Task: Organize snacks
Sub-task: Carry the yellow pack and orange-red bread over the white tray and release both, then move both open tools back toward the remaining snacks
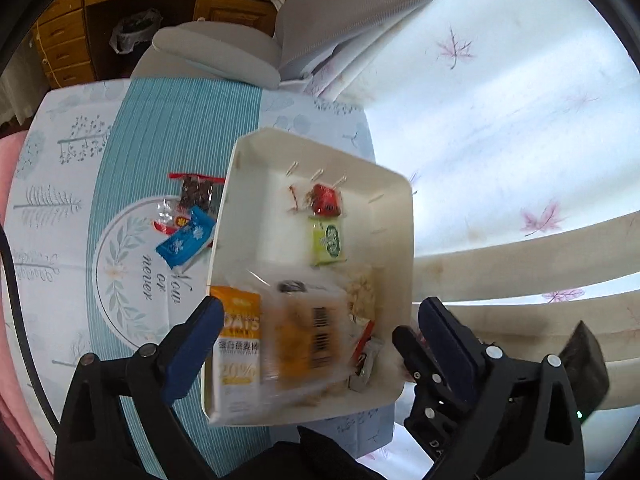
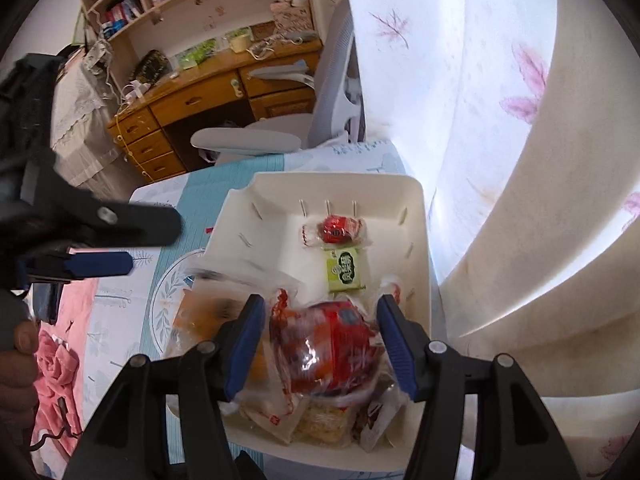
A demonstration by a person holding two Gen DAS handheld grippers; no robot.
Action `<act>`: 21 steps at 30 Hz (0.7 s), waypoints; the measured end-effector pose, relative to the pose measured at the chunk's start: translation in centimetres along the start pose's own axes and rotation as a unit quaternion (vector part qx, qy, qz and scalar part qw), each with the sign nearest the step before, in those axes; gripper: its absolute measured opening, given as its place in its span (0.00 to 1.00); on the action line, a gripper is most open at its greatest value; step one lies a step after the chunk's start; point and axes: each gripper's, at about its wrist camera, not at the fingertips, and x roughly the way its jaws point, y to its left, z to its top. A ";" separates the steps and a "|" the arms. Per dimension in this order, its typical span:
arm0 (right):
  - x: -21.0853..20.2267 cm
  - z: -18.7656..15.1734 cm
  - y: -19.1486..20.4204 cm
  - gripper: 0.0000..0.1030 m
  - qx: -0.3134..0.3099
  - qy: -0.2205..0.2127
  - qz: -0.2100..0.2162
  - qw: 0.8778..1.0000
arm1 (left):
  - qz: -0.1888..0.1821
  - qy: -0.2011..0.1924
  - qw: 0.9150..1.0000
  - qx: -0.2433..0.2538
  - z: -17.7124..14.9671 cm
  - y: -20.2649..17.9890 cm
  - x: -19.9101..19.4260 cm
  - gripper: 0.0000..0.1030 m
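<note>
A white tray (image 1: 406, 240) (image 2: 340, 179) sits on the blue tablecloth (image 1: 160, 128). Inside it lie a red round candy (image 1: 326, 200) (image 2: 334, 231), a green packet (image 1: 329, 240) (image 2: 346, 270), an oats bar (image 1: 240, 344) and a blurred orange packet with a barcode (image 1: 308, 336). My left gripper (image 1: 320, 340) hangs open wide over the tray's near end, its pads clear of the orange packet between them. Over the same end, my right gripper (image 2: 322, 340) is shut on a red snack bag (image 2: 328, 344). Left of the tray, a blue packet (image 1: 186, 242) and a dark red-edged packet (image 1: 196, 192) lie on the cloth.
A grey office chair (image 1: 224, 52) (image 2: 256, 140) stands just beyond the table, with a wooden desk (image 2: 192, 100) behind it. A leaf-printed curtain (image 1: 500, 120) (image 2: 480, 120) hangs close on the right. A pink blanket (image 2: 60, 352) and a person's hand (image 2: 20, 340) are at the left.
</note>
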 end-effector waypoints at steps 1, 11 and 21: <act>0.1 0.0 -0.1 0.57 0.006 0.003 0.001 1.000 | 0.003 -0.001 1.000 0.001 0.1 0.0 -0.1 0.95; 0.0 -0.6 0.6 0.75 0.031 0.008 -0.001 0.999 | 0.004 0.000 1.000 -0.011 -1.2 1.9 -1.6 0.96; -0.6 -1.6 3.7 0.75 0.038 0.012 0.014 0.999 | 0.009 -0.005 1.000 -0.029 -3.6 6.2 -4.7 0.96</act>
